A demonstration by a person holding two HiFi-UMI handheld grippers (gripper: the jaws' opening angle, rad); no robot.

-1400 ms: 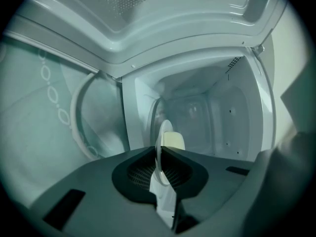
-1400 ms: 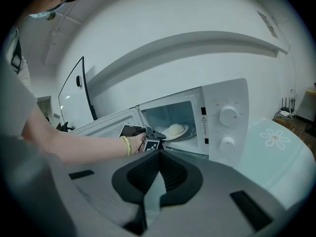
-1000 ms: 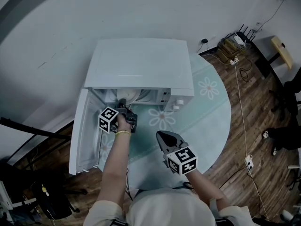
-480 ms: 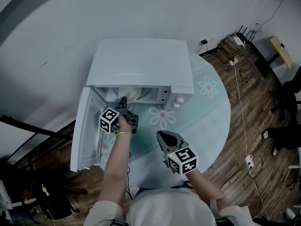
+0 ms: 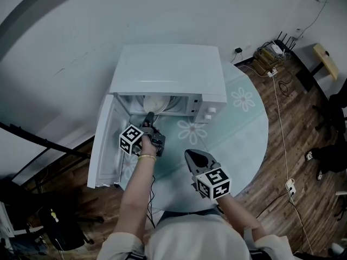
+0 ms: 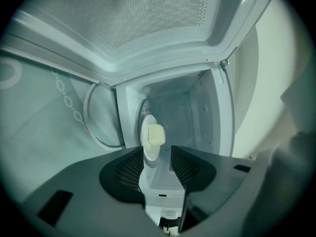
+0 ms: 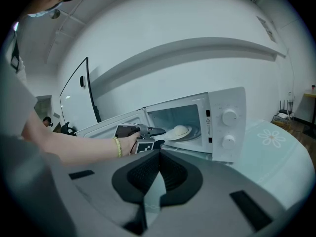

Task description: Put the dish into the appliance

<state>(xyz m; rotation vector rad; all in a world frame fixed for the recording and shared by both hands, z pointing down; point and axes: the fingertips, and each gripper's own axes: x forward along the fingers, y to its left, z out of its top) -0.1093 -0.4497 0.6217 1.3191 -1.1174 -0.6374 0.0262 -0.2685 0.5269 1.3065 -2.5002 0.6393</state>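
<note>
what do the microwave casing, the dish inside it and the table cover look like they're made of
Microwave casing: white painted sheet metal by the look, smooth with flat folded panels. Dish: pale glazed ceramic, possibly plastic; thin, smooth rim. Table cover: likely wipeable vinyl or coated cloth, pale with printed flowers and a faint sheen.

microwave white | dish white, cream lump | tablecloth pale mint, white flower print | floor brown wood planks | bracelet yellow | right gripper dark grey, cube black-and-white squares | wall white
</note>
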